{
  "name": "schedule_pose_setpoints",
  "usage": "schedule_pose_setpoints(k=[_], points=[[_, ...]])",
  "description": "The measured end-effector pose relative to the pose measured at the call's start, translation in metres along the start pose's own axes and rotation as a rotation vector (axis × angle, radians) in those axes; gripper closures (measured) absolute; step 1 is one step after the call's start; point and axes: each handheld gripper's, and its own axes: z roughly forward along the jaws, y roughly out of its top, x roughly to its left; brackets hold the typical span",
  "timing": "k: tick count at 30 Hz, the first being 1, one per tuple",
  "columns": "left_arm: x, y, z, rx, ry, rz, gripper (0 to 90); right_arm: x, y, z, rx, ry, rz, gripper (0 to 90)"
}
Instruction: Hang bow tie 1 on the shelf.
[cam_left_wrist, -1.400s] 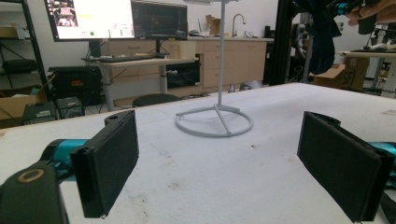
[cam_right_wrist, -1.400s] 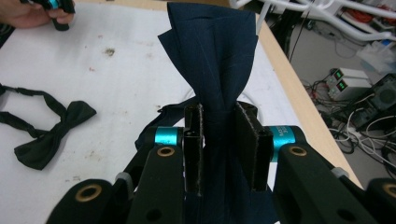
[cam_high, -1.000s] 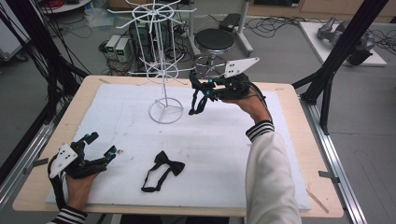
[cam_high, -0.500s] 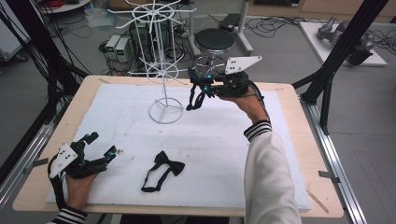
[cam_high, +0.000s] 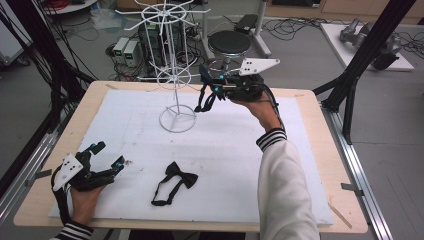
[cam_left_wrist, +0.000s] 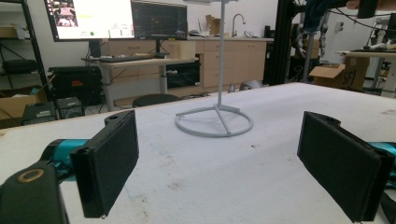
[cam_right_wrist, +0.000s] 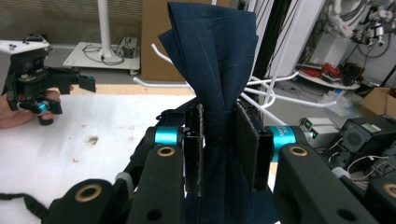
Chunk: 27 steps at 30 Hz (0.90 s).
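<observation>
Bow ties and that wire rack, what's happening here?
A person works at the table with a hand-held gripper in each hand. The right hand-held gripper is shut on a dark blue bow tie, pinched at its knot and held up close to the white wire rack, with the strap dangling; it is not hung on a hook yet. The left hand-held gripper rests open near the table's front left corner, holding nothing. A second bow tie, black, lies flat on the white mat.
</observation>
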Motion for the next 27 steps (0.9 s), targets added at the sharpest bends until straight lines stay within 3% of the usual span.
schedule_pose_setpoints(k=[7,14,27], points=[[0.000,0.000,0.000,0.002,0.001,0.001,13.0,0.000,0.003,0.006,-0.034,-0.016,0.006,73.6],[0.000,0.000,0.000,0.002,0.001,0.001,13.0,0.002,0.006,0.013,-0.046,-0.062,0.007,73.4],[0.000,0.000,0.000,0.001,0.000,0.000,13.0,0.002,0.005,0.025,-0.066,-0.111,0.050,73.0]])
